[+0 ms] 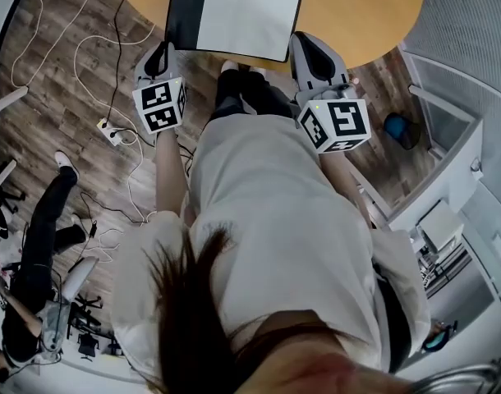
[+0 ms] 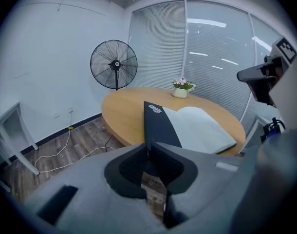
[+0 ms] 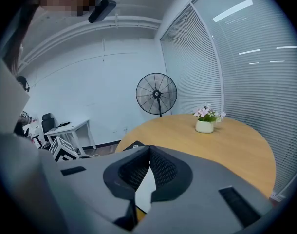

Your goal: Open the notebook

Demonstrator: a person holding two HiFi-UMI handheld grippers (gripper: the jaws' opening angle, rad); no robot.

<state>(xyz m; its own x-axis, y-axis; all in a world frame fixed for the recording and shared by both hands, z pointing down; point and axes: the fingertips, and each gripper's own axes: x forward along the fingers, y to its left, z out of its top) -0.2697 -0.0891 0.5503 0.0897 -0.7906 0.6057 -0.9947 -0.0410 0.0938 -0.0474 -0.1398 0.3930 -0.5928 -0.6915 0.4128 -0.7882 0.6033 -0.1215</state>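
Observation:
The notebook (image 1: 234,11) lies open on the round wooden table (image 1: 357,6), white pages up, its black cover (image 2: 158,123) with a white logo on the left. My left gripper (image 1: 163,56) is at the notebook's near left corner; in the left gripper view its tips (image 2: 148,145) are closed on the near edge of the black cover. At the near right corner sits my right gripper (image 1: 304,52). Its tips (image 3: 149,149) meet, and I see nothing held there, only white page (image 3: 144,191) through the gap below them. The notebook's black corner (image 3: 134,145) peeks out to their left.
A small pot of flowers (image 2: 181,89) stands at the table's far side, near the window blinds. A standing fan (image 2: 114,65) is beyond the table. Cables and a power strip (image 1: 111,130) trail on the wooden floor at left, where a person in black (image 1: 37,236) stands.

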